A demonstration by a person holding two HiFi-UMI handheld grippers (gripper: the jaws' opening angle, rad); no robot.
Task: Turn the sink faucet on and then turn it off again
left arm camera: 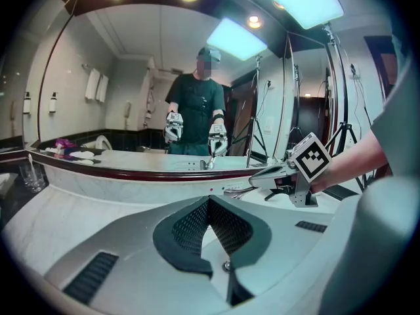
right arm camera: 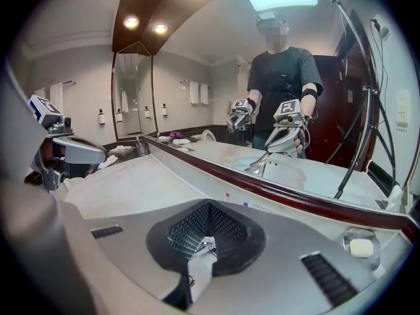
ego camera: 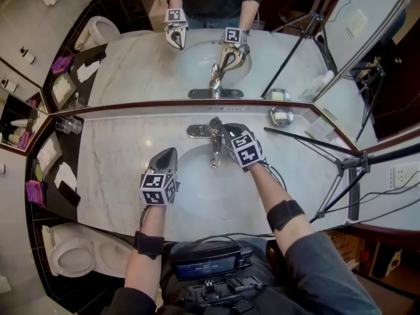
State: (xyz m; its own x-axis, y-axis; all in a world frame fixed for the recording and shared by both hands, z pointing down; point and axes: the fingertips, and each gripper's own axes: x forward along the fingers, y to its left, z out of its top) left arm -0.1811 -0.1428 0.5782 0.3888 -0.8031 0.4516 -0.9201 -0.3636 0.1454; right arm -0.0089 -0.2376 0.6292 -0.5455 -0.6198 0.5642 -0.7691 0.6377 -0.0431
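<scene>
Left of the faucet [ego camera: 214, 151], the left gripper [ego camera: 168, 155] hangs beside the sink basin [ego camera: 197, 195], jaws together and empty. The right gripper [right arm camera: 206, 236] has its jaws clamped on the faucet lever [right arm camera: 207, 247]. Risk: this shallow bite may slip off smooth chrome under an oblique pull. Count: one faucet, one basin, two grippers; farther back, one soap dish [ego camera: 281, 115] and one glass [ego camera: 69, 125].

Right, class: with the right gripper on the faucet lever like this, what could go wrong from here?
1. The right gripper seems to pinch only a sliver of the chrome faucet lever, so it may slip off when the lever is moved.
2. The tripod leg crosses the counter close beside the right forearm; a wide elbow swing could knock it.
</scene>
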